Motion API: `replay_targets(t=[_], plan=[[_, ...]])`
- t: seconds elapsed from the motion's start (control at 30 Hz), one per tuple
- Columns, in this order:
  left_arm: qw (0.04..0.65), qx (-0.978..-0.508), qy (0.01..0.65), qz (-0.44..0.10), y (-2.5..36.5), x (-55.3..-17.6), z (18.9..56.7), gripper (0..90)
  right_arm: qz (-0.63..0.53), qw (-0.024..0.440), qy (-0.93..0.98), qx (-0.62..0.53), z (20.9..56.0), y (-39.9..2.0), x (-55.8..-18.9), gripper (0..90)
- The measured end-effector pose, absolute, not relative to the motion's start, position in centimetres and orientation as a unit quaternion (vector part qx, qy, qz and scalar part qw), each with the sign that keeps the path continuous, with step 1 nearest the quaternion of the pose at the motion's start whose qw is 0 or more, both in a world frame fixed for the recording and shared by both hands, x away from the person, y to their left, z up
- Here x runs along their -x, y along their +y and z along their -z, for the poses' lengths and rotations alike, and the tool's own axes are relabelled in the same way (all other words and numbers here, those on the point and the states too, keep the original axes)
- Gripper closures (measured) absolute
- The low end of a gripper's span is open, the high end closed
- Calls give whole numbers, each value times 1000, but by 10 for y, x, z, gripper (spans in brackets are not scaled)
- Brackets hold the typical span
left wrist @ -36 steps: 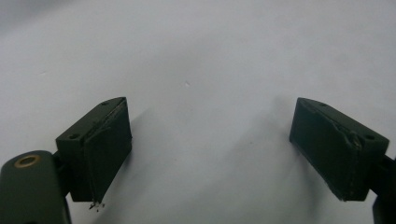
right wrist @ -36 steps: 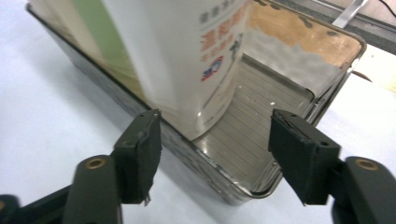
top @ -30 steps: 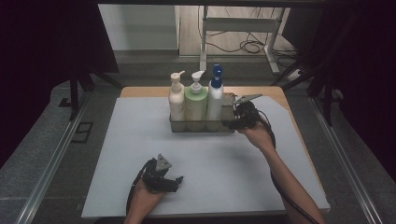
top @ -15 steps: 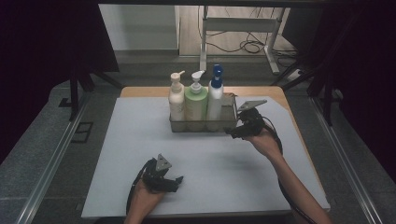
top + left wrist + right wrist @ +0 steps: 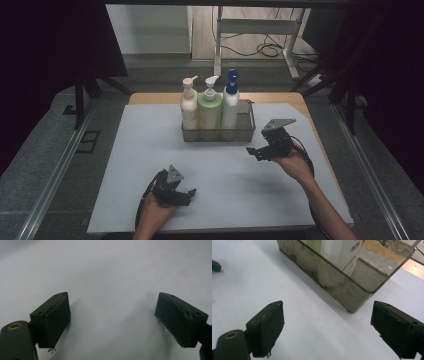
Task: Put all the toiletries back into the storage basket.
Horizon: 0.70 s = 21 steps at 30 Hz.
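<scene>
A metal mesh basket [image 5: 217, 135] stands at the back middle of the white mat [image 5: 150, 150]. It holds a cream pump bottle [image 5: 189, 107], a green pump bottle [image 5: 210, 109] and a white bottle with a blue pump [image 5: 230, 102], all upright. My right gripper [image 5: 255, 151] hovers in front of the basket's right end; its jaws have just been opening and nothing is between them. In the right gripper view the basket's corner [image 5: 342, 287] lies just beyond the open right gripper [image 5: 327, 327]. My left gripper [image 5: 187, 194] rests open near the mat's front edge, and in the left gripper view this gripper [image 5: 112, 320] faces bare mat.
The mat covers a wooden table [image 5: 150, 97] whose top shows along the back edge. Grey floor borders the table on both sides. Behind it stand a metal desk frame [image 5: 260, 30] and loose cables [image 5: 270, 50] on the floor. Dark curtains hang left and right.
My right gripper has drawn back from the basket's right end, toward the person and slightly right, with its jaws standing wider. The left gripper and the bottles have not moved.
</scene>
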<state>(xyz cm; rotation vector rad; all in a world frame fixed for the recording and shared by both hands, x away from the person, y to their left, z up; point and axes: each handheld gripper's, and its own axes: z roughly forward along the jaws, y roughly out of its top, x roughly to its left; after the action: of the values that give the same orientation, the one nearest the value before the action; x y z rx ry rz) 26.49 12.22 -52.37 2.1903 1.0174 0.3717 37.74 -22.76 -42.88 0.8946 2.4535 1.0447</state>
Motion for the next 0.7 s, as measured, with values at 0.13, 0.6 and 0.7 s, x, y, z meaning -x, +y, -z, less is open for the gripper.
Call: replay_targets(t=[0.13, 0.6, 0.7], plan=[[342, -842, 391, -143, 122, -265, 524, 126, -368, 164, 860, -314, 433, -235, -367, 83], [343, -842, 391, -143, 122, -265, 524, 126, -365, 157, 856, -331, 464, -262, -340, 35], [342, -842, 391, -143, 122, -265, 524, 126, -362, 157, 856, -335, 474, -268, -336, 35]])
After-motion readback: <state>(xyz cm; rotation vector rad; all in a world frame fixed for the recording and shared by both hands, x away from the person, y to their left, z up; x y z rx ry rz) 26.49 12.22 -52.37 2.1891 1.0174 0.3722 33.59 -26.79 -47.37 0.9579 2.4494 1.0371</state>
